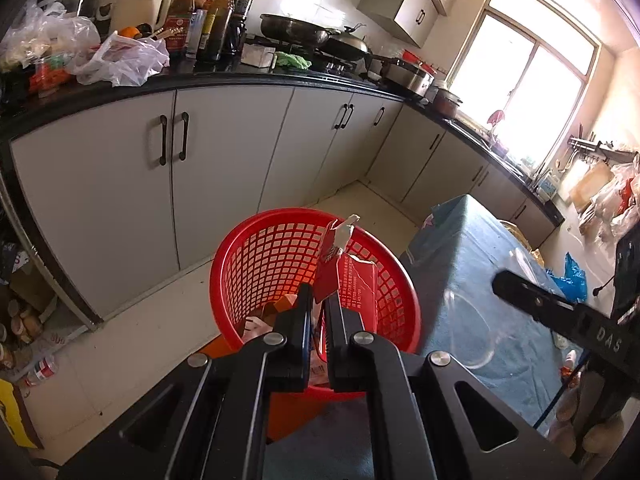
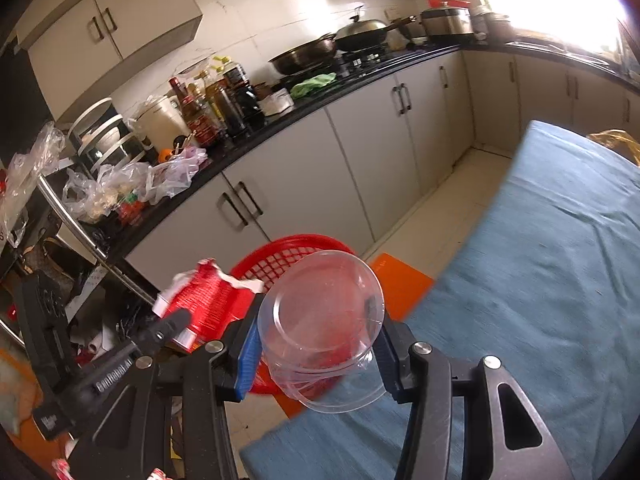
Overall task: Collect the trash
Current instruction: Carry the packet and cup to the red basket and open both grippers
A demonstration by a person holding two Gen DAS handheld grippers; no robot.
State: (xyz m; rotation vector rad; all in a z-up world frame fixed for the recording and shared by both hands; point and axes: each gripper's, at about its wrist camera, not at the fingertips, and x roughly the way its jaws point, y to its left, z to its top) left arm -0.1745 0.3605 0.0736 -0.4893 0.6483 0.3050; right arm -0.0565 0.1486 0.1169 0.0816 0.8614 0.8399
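While the left claw [image 1: 318, 312] pinches a torn red carton [image 1: 344, 276] above the red plastic mesh basket [image 1: 272, 256], the right claw [image 2: 316, 348] clamps a clear round plastic container [image 2: 320, 320] beside it.

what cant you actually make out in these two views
- Contents of the red basket: left wrist view, hidden behind the left gripper and the torn red carton it grips.
- Basket's base: right wrist view, covered by the clear plastic container in the right gripper.
- Carton print: too small to read.
- Outside the window: blown out by glare.
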